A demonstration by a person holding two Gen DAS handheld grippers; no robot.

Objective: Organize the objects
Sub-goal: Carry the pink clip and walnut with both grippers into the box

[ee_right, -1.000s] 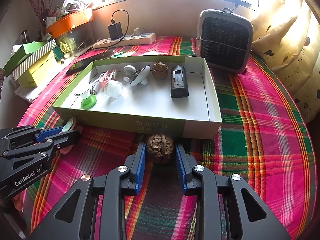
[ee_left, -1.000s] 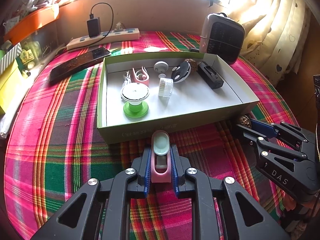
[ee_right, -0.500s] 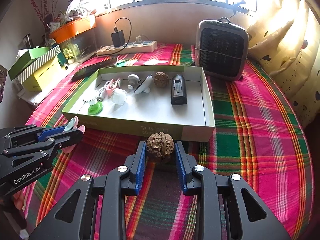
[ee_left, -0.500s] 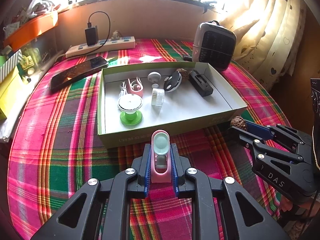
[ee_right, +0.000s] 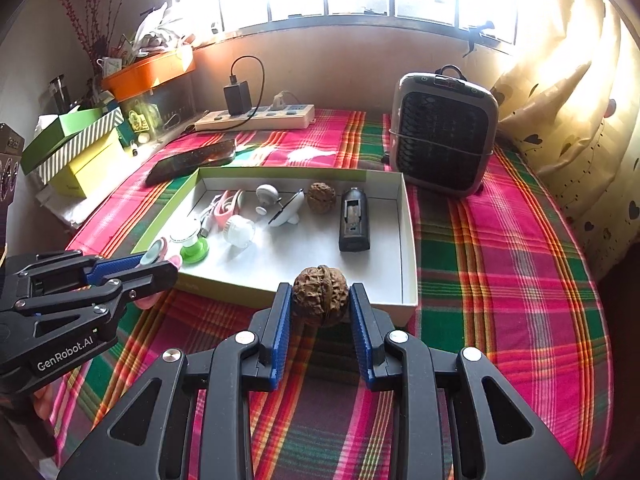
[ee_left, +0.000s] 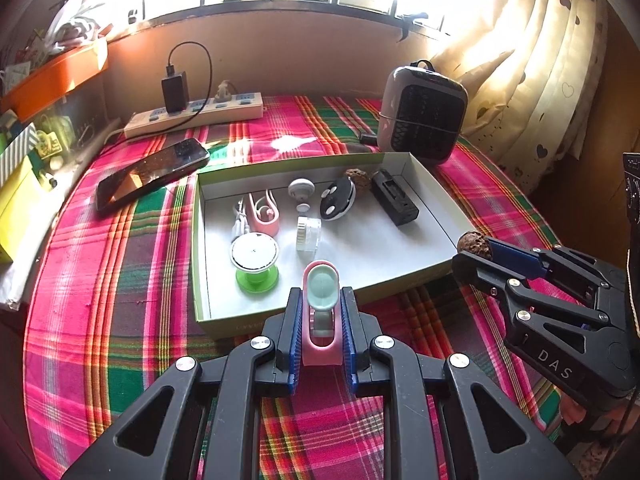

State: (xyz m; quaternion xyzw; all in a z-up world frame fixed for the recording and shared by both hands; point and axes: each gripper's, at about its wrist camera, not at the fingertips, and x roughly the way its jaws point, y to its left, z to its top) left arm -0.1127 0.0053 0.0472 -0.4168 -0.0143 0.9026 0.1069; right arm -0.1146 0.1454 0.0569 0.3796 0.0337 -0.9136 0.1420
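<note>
While the left gripper (ee_left: 320, 332) has its fingers (ee_left: 294, 336) clamped on one pink clip with a pale green pad (ee_left: 320, 300), the right gripper (ee_right: 320, 320) has its fingers (ee_right: 280, 320) clamped on one walnut (ee_right: 320, 300). Both are held over the near edge of one shallow box (ee_right: 408, 248) with green outer walls, which sits in the middle of the desk (ee_right: 500, 260) on a plaid cloth. From the left wrist view the clip hangs above the box's near wall; from the right wrist view the walnut hangs above that wall toward its right corner.

Inside the box lie seven things: one green and white spool (ee_left: 255, 264), one pink clip (ee_left: 262, 214), one white cable (ee_left: 239, 216), one small clear jar (ee_left: 308, 232), one white knob (ee_left: 301, 190), one black and white oval gadget (ee_left: 338, 200), one second walnut (ee_right: 321, 197) and one black block (ee_right: 354, 220) by the right wall.

Outside the box, toward the far edge of the desk, are one dark phone (ee_left: 152, 174), one power strip (ee_left: 192, 114) with one black charger (ee_left: 175, 90) plugged in, and one small heater (ee_right: 444, 136) at the far right corner.
</note>
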